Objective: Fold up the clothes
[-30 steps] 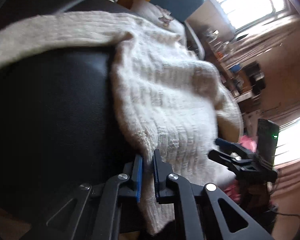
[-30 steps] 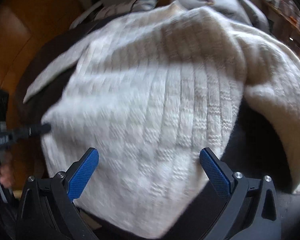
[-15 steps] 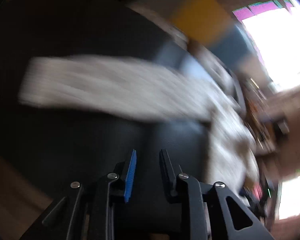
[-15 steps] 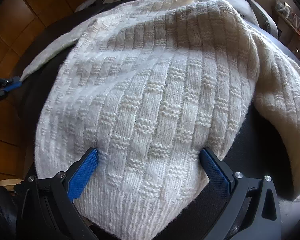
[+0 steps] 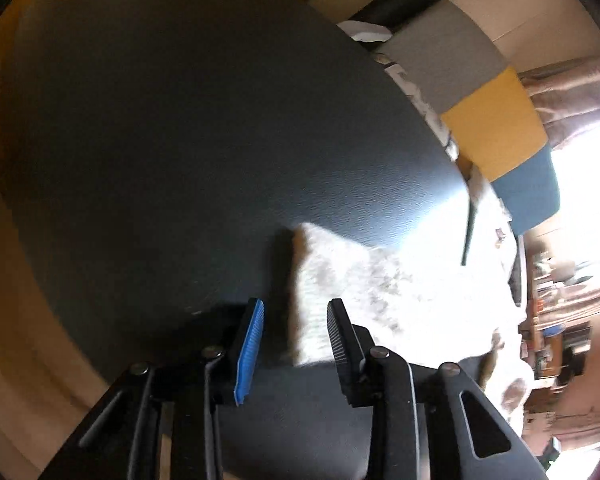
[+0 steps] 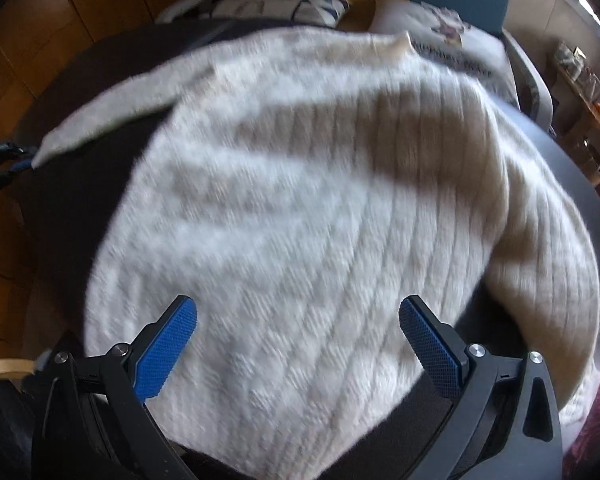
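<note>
The cream sweater [image 6: 300, 208] lies spread over the dark round table [image 5: 180, 140], filling most of the right wrist view, with one sleeve [image 6: 112, 112] stretched toward the left edge of that frame. The left gripper [image 5: 296, 344] sits at the sleeve's end; its jaws have just been opening, and the cuff [image 5: 312, 280] lies between them unpinched, let go, I'd say, so the sleeve stays drawn out flat. The right gripper [image 6: 298, 344] hangs wide open over the sweater's near hem at the frame's bottom, holding nothing, probably placed to take the hem for a fold.
</note>
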Demonstrator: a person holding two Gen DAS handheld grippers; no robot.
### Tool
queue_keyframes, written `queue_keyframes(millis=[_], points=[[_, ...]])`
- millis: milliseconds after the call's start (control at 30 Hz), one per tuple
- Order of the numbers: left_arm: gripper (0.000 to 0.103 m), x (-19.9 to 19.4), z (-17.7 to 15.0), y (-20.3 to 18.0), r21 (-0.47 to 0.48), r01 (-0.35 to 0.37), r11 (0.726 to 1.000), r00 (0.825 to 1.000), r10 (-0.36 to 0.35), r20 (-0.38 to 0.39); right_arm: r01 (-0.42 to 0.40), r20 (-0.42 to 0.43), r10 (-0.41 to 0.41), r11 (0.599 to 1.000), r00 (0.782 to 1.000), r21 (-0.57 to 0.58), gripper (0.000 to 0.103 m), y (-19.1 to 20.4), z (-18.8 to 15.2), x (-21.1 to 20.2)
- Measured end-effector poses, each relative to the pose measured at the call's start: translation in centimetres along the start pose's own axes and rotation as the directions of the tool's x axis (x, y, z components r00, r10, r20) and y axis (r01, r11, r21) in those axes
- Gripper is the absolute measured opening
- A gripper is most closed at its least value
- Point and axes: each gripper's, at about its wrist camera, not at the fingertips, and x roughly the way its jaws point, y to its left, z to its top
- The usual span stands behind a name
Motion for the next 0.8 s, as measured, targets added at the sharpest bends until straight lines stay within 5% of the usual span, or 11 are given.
queue_keyframes(millis=[200, 267, 400, 567, 800], points=[[0.031, 1.1, 0.5, -1.0, -0.008, 0.028, 1.000, 1.000, -0.028, 0.015, -0.031, 0.032, 0.030, 0.998, 0.999, 0.050, 0.103, 2.1, 5.4, 2.6], [0.007, 1.2, 0.3, -1.3, 0.007, 0.011, 1.000, 0.999, -0.011, 0.040, -0.046, 0.051, 0.042, 0.995, 0.998, 0.084, 0.103, 2.0, 6.9, 3.0], [0.005, 0.8, -0.2, -2.4, 0.054, -0.054, 0.997, 0.989, 0.046, 0.137, -0.066, 0.111, 0.053, 0.991, 0.992, 0.117, 0.103, 1.6, 10.4, 4.1], [0.005, -1.5, 0.4, -4.2, 0.085, -0.157, 0.984, 0.945, 0.125, 0.302, -0.034, 0.105, 0.023, 0.994, 0.994, 0.101, 0.103, 1.9, 14.0, 6.5], [0.005, 0.3, 3.3, -4.2, 0.030, -0.263, 0.964, 0.928, 0.245, 0.280, 0.049, 0.002, -0.050, 0.993, 0.999, 0.106, 0.103, 2.5, 17.3, 11.8]])
